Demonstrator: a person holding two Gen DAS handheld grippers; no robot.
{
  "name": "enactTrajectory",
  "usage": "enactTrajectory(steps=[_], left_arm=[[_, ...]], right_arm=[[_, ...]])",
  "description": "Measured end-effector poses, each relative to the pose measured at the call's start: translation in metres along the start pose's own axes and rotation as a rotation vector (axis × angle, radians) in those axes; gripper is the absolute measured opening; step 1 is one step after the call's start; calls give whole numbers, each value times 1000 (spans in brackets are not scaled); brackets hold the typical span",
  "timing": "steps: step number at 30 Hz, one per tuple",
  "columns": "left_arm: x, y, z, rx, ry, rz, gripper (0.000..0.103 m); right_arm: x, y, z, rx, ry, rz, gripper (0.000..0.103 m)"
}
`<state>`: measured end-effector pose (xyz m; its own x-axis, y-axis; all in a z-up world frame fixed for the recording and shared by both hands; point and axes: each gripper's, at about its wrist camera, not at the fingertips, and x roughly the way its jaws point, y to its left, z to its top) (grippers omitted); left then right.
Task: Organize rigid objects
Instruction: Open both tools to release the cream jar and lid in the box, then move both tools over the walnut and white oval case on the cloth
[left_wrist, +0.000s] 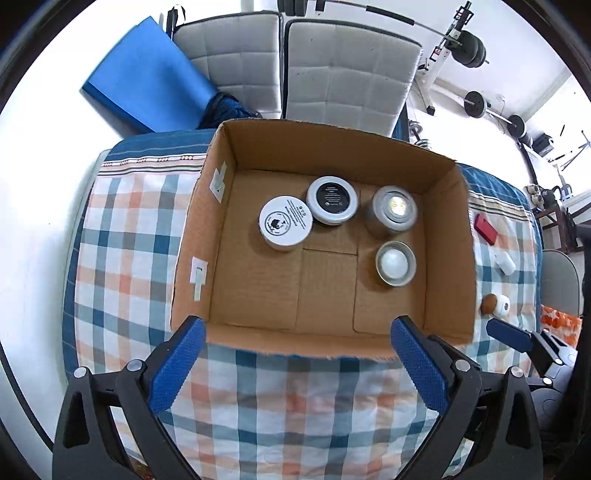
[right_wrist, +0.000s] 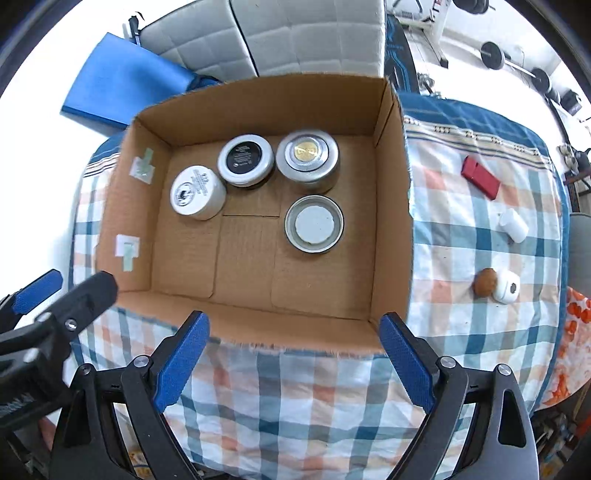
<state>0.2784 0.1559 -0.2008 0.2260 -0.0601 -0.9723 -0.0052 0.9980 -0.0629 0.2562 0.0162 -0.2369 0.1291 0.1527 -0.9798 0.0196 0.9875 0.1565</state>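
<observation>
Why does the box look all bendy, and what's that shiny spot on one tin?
Left wrist view: the fisheye lens bows the cardboard box and darkens the corners; light glares off the silver tin. Right wrist view: same bending, with milder glare on that tin.

Left gripper (left_wrist: 297, 363) and right gripper (right_wrist: 293, 360) point steeply downward, side by side, jaws spread wide, holding nothing.
</observation>
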Motion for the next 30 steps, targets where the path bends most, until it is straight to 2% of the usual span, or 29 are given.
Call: enactTrajectory(steps=[6, 12, 17, 21, 23, 26, 29, 30], left_arm=[[-18, -13, -11, 2, -34, 12, 103], [-31, -55, -11, 37, -64, 12, 103], [-28, -127, -7, 111, -75, -15, 103], [-10, -195, -5, 185, -44, -52, 103], [5, -230, -7, 228, -29, -65, 103], [35, -272, -10, 288, 2, -45, 103], [70, -298, -12, 307, 46, -7, 102], [81, -303, -12, 303, 54, 14, 102]], right_arm=[[-25, -5, -15, -27, -28, 35, 95], [-39, -49, -24, 18, -41, 56, 95], [-45, -124, -31, 98, -32, 10, 95], [-43, -206, -37, 201, -18, -61, 95], [-38, -247, -40, 268, -8, -71, 95], [-24, -298, -43, 352, 4, -46, 95], [-2, -328, -40, 398, 10, -39, 93], [9, -334, -38, 406, 20, -40, 88]])
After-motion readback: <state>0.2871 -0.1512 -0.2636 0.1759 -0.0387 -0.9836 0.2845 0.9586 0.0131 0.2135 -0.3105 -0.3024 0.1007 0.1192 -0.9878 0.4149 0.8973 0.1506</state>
